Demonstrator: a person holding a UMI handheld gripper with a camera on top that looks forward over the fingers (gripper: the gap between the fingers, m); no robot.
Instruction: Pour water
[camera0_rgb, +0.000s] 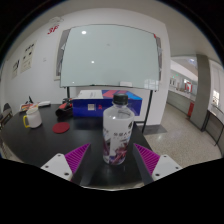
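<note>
Gripper view shows my gripper at the bottom centre of the frame, its two fingers set fairly wide, with the magenta pads facing inward on either side of a clear water bottle. I note the bottle stands upright between the fingers, black cap on top and a pink and white label low on its body; I cannot tell whether either pad actually presses on it. It rests on a dark table that runs across the lower middle of the frame. At centre left I see a white kettle and a flat red disc beside it. A large whiteboard fills the upper centre, with a corridor at the right.
</note>
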